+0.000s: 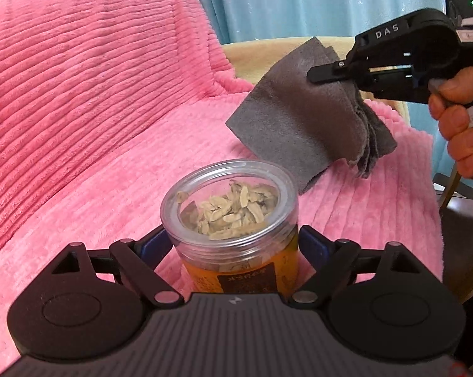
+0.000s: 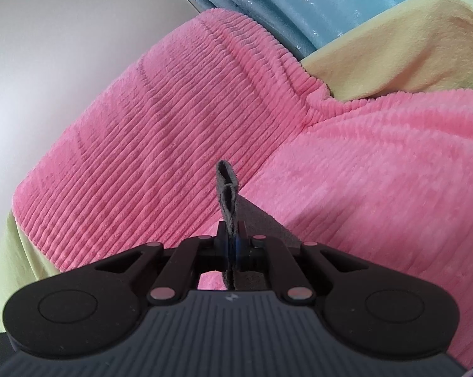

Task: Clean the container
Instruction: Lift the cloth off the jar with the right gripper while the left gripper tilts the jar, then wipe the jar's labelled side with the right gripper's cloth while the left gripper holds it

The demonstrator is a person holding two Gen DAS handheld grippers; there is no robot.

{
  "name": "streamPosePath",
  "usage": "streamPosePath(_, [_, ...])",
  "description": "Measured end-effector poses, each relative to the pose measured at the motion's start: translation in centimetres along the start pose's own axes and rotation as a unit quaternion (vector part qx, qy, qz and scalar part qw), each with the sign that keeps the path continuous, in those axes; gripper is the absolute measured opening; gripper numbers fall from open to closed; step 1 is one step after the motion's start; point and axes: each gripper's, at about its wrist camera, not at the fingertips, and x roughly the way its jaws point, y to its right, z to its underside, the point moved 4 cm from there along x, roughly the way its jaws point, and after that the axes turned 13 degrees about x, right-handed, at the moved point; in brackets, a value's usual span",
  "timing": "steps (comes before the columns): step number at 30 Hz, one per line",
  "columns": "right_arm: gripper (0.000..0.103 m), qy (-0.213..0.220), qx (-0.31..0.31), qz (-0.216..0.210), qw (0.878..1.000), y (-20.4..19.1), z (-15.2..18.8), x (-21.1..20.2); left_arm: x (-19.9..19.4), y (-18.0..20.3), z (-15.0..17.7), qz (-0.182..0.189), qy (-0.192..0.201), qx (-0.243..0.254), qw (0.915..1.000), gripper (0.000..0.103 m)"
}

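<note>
A clear plastic jar (image 1: 233,213) with an orange label holds pale dried slices and has a clear lid on top. My left gripper (image 1: 233,245) is shut on the jar's sides, holding it upright above the pink blanket. My right gripper (image 1: 314,73) comes in from the upper right, held by a hand (image 1: 459,125). It is shut on a folded grey cloth (image 1: 302,113) that hangs above and behind the jar, apart from it. In the right wrist view the grey cloth (image 2: 228,194) stands on edge, pinched in the right gripper (image 2: 232,235).
A pink ribbed blanket (image 1: 95,110) covers a sofa-like seat and backrest. A yellow cover (image 2: 393,47) lies beneath it at the right. Blue curtains (image 1: 283,0) with small stars hang behind. A dark piece of furniture (image 1: 459,220) stands at the right edge.
</note>
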Motion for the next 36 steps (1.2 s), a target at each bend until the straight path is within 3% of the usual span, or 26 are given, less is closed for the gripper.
streamPosePath(15, [0.003,0.005,0.004,0.0,1.0,0.2,-0.1,-0.4,2.7,0.8,-3.3,-0.018,0.001,0.025,0.9995,0.086])
streamPosePath(36, [0.003,0.012,0.013,-0.003,1.0,0.8,-1.1,-1.4,6.0,1.5,-4.0,-0.025,0.002,0.016,0.9996,0.086])
